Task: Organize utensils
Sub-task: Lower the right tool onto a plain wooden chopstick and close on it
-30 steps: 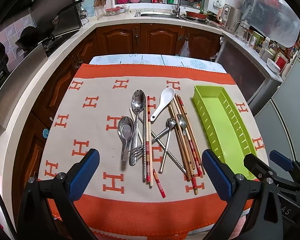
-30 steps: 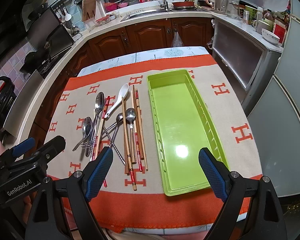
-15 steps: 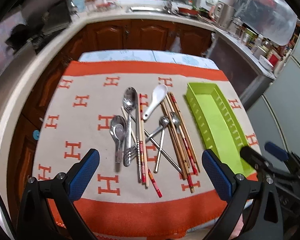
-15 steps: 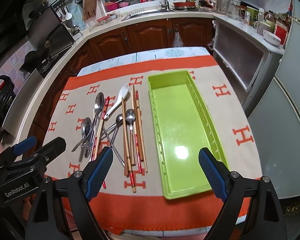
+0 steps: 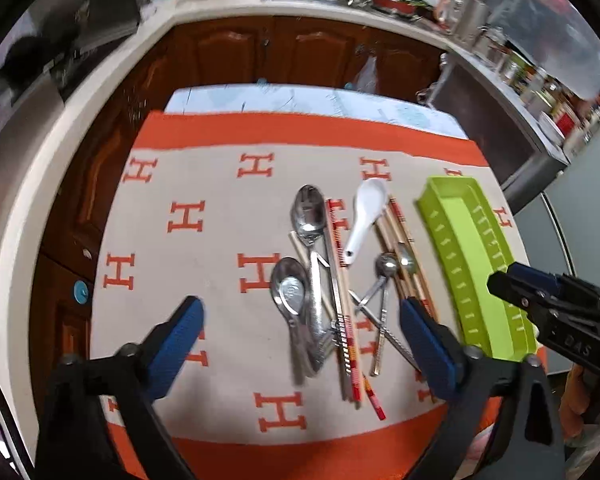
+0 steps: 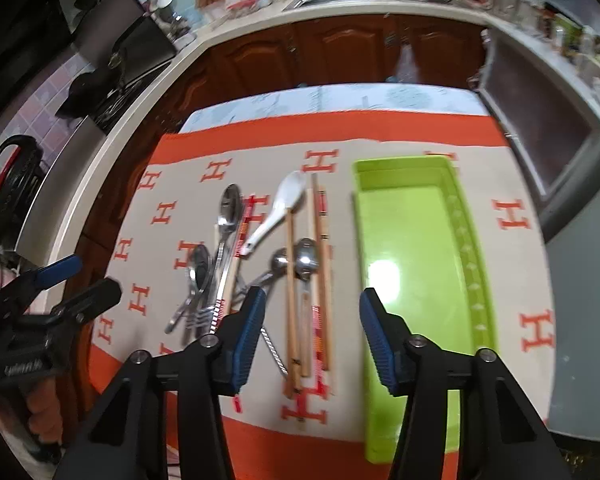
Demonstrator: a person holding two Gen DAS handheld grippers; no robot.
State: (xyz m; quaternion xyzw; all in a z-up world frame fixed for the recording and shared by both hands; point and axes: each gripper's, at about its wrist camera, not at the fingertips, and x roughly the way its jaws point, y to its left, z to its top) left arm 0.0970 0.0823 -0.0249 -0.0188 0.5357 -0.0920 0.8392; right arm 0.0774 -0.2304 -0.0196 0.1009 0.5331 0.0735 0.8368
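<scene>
A heap of utensils lies on the orange-and-beige cloth [image 5: 204, 264]: metal spoons [image 5: 290, 292], wooden and red-patterned chopsticks [image 5: 342, 292] and a white ceramic spoon [image 5: 366, 216]. To their right lies an empty green tray [image 5: 472, 264]. My left gripper [image 5: 302, 344] hangs above the near ends of the metal spoons, its jaws wide and closing, with no pad on anything. My right gripper [image 6: 314, 338] hovers over the wooden chopsticks [image 6: 292, 300] beside the green tray [image 6: 412, 260]. Its jaws are closing and about half wide, and the pads touch nothing.
Dark wood cabinets [image 5: 300, 52] and a pale counter with a sink curve behind the table. A stove [image 6: 112, 92] stands at the left and a grey appliance [image 6: 540, 148] at the right. A hand [image 6: 40, 408] holds the left gripper at the table's near left corner.
Both grippers have moved forward over the table and tipped down. The right one has shifted left from the tray to the chopsticks. Both jaws have narrowed, the right far more.
</scene>
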